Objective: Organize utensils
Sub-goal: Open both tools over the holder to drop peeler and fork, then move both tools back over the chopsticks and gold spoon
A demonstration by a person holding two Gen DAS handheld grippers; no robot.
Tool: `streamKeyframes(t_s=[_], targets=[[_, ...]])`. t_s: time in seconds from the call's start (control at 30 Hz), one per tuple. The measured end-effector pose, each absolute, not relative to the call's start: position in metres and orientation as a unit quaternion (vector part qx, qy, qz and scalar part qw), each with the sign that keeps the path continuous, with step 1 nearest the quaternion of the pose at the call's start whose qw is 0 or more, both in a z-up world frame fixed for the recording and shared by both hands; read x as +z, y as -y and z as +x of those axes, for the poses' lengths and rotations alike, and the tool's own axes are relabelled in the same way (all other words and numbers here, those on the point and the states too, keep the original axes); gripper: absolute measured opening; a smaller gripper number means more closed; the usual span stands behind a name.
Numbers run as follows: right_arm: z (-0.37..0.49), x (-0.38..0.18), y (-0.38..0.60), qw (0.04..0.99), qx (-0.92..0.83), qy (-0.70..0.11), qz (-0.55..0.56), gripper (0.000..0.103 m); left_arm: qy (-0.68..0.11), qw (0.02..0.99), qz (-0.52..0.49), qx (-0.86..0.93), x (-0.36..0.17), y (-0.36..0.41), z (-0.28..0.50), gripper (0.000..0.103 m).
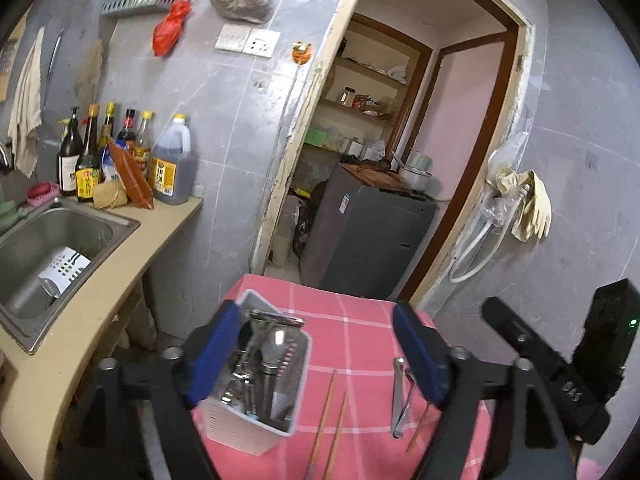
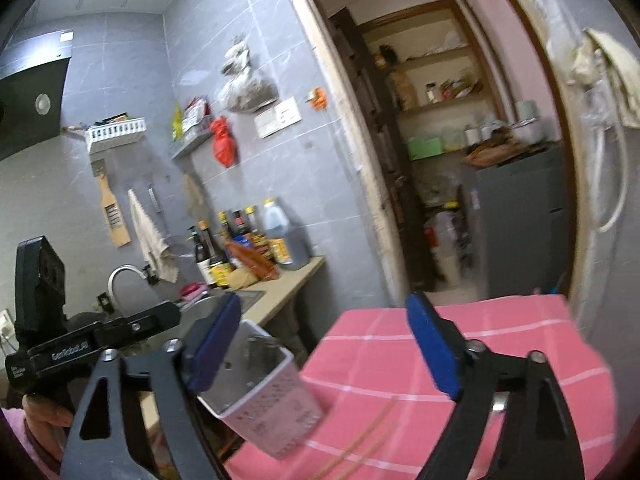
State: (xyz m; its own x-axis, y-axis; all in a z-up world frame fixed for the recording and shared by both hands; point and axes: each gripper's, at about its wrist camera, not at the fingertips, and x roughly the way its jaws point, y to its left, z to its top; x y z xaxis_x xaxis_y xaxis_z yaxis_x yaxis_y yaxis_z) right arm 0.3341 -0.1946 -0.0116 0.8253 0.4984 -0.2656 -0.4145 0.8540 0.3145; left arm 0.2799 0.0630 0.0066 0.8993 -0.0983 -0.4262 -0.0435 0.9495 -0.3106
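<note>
A pink checked cloth (image 1: 360, 320) covers the table. A steel sink (image 1: 52, 240) sits far off at nine o'clock. A white holder (image 1: 256, 380) full of metal utensils (image 1: 260, 356) stands on the cloth at about seven o'clock. Two chopsticks (image 1: 326, 420) lie just beside it at six o'clock. Metal tongs (image 1: 400, 392) lie at five o'clock. The left gripper (image 1: 316, 356) is spread wide with nothing squeezed in it. The right gripper (image 2: 324, 352) is spread wide too, holding nothing.

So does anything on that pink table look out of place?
Yes: the chopsticks and a metal utensil lie loose on the pink tablecloth, beside the white utensil holder rather than in it.
</note>
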Motion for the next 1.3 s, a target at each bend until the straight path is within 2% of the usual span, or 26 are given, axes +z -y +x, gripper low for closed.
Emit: streamKeyframes(t_s=[0.1,0.17,0.53,1.1,1.2,1.23,1.3], targets=[[0.327,-0.006,0.218,0.955,0.215,-0.168,0.116,0.102,-0.213,0.966,-0.147,-0.011,0.008,-0.043,0.277,0.096],[0.322,-0.004,0.234,0.961,0.194,-0.165,0.108,0.102,-0.205,0.969,-0.14,-0.007,0.008,-0.03,0.276,0.102],[0.314,-0.026,0.299,0.971,0.126,-0.182,0.091,0.102,-0.222,0.969,-0.108,-0.018,-0.023,0.032,0.29,0.103],[0.363,-0.138,0.342,0.923,0.166,-0.325,0.126,0.101,-0.345,0.936,-0.06,-0.026,-0.107,0.078,0.34,0.102],[0.372,-0.156,0.338,0.908,0.182,-0.353,0.131,0.092,-0.368,0.928,-0.053,-0.021,-0.122,0.078,0.347,0.102],[0.375,-0.163,0.336,0.903,0.184,-0.364,0.132,0.083,-0.376,0.925,-0.051,-0.017,-0.128,0.077,0.35,0.101],[0.381,-0.177,0.331,0.892,0.191,-0.385,0.138,0.076,-0.39,0.919,-0.047,-0.005,-0.136,0.076,0.354,0.097]])
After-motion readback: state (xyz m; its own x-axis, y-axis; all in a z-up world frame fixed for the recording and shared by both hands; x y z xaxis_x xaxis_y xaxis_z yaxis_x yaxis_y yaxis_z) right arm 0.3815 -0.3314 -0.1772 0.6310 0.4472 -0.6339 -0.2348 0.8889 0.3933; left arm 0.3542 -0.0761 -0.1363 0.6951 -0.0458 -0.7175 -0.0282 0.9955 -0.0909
